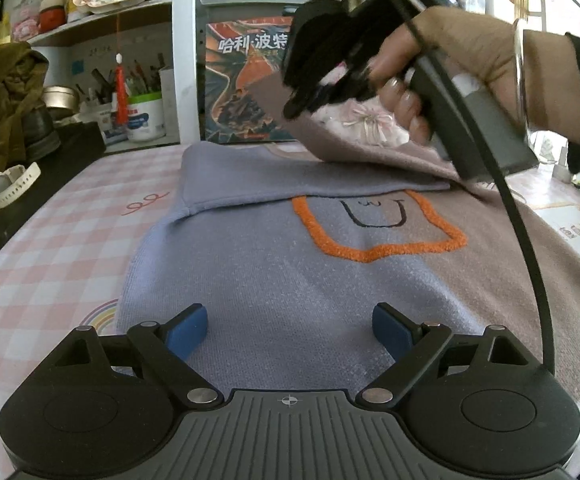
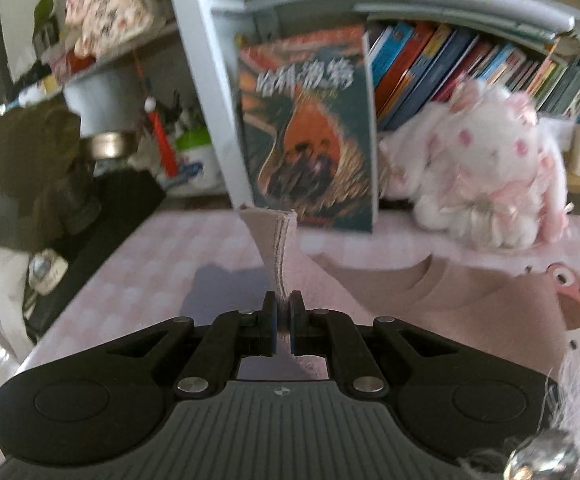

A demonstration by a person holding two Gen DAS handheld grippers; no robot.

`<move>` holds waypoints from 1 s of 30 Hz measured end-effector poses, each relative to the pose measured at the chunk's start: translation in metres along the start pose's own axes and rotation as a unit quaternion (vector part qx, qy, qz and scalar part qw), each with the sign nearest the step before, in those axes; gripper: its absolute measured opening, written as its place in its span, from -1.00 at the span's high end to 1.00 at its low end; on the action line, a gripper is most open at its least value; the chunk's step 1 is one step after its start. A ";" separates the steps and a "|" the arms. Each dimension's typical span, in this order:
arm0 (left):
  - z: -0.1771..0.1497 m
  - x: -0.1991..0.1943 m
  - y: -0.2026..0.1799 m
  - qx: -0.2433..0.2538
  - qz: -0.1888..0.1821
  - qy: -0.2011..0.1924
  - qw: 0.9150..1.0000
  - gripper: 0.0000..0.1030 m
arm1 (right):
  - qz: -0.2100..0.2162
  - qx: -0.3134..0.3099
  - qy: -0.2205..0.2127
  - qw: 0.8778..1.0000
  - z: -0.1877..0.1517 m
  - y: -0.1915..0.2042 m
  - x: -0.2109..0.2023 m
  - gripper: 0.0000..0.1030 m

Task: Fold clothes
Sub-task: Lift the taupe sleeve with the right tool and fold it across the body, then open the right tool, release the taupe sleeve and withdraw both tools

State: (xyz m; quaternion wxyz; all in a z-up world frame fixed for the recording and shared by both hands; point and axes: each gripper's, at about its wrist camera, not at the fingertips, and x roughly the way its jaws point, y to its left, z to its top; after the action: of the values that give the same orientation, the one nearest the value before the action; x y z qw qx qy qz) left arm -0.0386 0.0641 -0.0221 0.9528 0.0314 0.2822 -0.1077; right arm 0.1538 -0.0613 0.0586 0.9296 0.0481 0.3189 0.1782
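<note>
The right gripper [image 2: 284, 312] pinches the sweatshirt's [image 1: 274, 280] sleeve edge; the left gripper [image 1: 290, 330], jaws wide, hovers over the body on the checked tablecloth [image 1: 62, 240]; the sleeve wants laying flat, parallel to the hem.

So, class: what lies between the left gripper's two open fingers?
Only the sweater, lying flat under the left gripper. The blue pads stand wide apart and grip nothing, as the left wrist view shows.

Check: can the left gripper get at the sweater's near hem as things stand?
Probably yes. The left gripper is open right over the sweater, nothing between its fingers and the cloth; the right gripper holds a flap farther back, clear of it.
</note>
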 end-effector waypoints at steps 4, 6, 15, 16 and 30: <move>0.000 0.000 0.001 -0.001 -0.002 -0.001 1.000 -0.78 | 0.009 -0.024 0.032 0.999 -0.009 0.011 0.008 0.23; -0.001 -0.001 0.002 -0.001 -0.002 -0.001 1.000 -0.78 | 0.012 -0.046 0.035 0.998 -0.012 0.018 0.005 -0.06; -0.001 0.000 0.000 0.003 0.002 0.000 1.000 -0.78 | 0.050 -0.082 0.018 0.995 -0.020 0.020 -0.051 -0.08; -0.001 0.001 0.000 0.004 0.002 0.000 1.000 -0.78 | 0.053 -0.077 0.016 0.995 -0.023 0.017 -0.060 -0.08; -0.009 -0.024 -0.021 0.058 0.048 -0.030 0.997 -0.78 | -0.017 -0.141 0.007 0.990 -0.128 -0.031 -0.189 -0.20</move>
State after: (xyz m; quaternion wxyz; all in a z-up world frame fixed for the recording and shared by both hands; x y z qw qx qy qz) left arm -0.0684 0.0490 -0.0167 0.9613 0.0966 0.2455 -0.0791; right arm -0.0539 -0.1615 0.0601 0.9279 -0.0897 0.2978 0.2058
